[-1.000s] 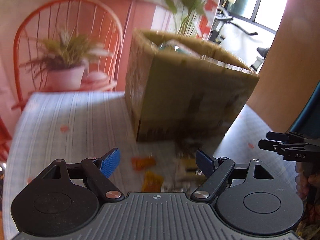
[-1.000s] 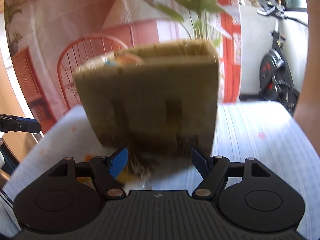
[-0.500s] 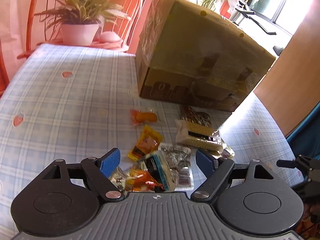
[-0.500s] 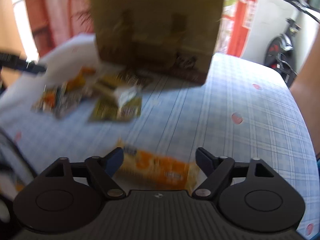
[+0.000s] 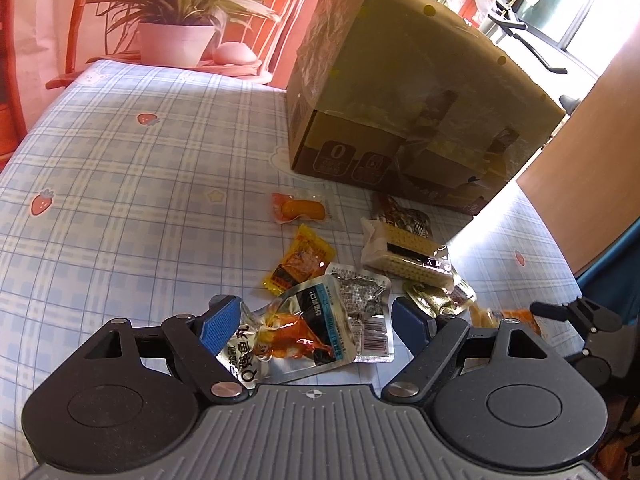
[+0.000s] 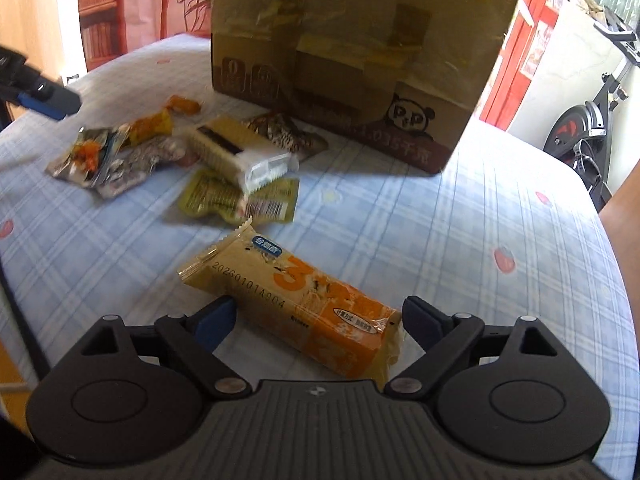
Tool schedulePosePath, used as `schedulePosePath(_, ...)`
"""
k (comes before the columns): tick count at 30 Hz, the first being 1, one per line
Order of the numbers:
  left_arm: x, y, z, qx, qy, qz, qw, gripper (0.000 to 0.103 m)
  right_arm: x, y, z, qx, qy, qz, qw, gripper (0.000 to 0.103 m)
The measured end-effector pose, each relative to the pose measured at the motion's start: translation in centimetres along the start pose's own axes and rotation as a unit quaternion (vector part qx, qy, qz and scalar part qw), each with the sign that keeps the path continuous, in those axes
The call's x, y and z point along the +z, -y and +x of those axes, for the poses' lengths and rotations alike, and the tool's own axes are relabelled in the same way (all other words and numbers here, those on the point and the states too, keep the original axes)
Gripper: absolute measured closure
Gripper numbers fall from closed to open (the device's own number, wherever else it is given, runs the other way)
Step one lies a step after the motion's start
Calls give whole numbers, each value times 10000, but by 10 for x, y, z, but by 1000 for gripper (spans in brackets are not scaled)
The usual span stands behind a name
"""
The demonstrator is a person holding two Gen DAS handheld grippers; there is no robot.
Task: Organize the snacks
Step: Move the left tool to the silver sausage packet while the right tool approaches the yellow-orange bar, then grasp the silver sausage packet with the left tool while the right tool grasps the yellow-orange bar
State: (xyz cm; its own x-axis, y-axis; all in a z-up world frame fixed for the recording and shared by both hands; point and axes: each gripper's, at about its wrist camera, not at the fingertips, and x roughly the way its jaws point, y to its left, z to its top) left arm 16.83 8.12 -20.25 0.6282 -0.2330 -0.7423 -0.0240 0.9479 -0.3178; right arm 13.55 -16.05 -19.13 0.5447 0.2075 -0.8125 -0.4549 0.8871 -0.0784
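Observation:
Several snack packets lie on the checked tablecloth in front of a cardboard box (image 5: pixel 404 92), which also shows in the right wrist view (image 6: pixel 352 36). My left gripper (image 5: pixel 316 324) is open, its fingers on either side of a clear packet with orange filling (image 5: pixel 296 332). Beyond it lie a silver packet (image 5: pixel 360 300), a yellow packet (image 5: pixel 300 260), a small orange packet (image 5: pixel 298 208) and a biscuit pack (image 5: pixel 404 252). My right gripper (image 6: pixel 316 320) is open around an orange and yellow wafer bar (image 6: pixel 296 300) that lies apart from the pile (image 6: pixel 180 148).
The table (image 5: pixel 120 184) has a blue checked cloth with strawberry prints. A potted plant (image 5: pixel 176 28) stands on a red chair behind it. An exercise bike (image 6: pixel 588 120) stands at the right. The right gripper shows at the left view's right edge (image 5: pixel 576 316).
Both grippers have dropped and tilted down from facing the box to just above the snacks. The left now straddles the clear packet, the right the wafer bar. Both stayed open.

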Motion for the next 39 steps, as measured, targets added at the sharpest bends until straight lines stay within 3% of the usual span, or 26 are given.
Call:
schedulePosePath(11, -3, -5, -1, 43, -52, -181, 9998, 18, 20, -3, 20, -274, 125, -213, 9993, 3)
schedulePosePath(15, -5, -6, 2, 53, -114, -188, 9997, 18, 24, -5, 21, -164, 218, -318, 9991, 3)
schedulePosePath(18, -6, -6, 3, 71, -148, -190, 9997, 18, 26, -3, 22, 37, 229, -227, 9995, 23)
schedulePosePath(20, -7, -7, 5, 101, -181, -186, 9996, 18, 26, -1, 25, 154, 196, -41, 9997, 48)
schedulePosePath(30, -10, -14, 15, 414, -273, -227, 9985, 18, 12, 16, 23, 122, 725, 1373, 9878, 50)
schedulePosePath(39, -11, -16, 25, 668, -288, -163, 9972, 18, 2, 7, 23, -96, 950, 1265, 9874, 49)
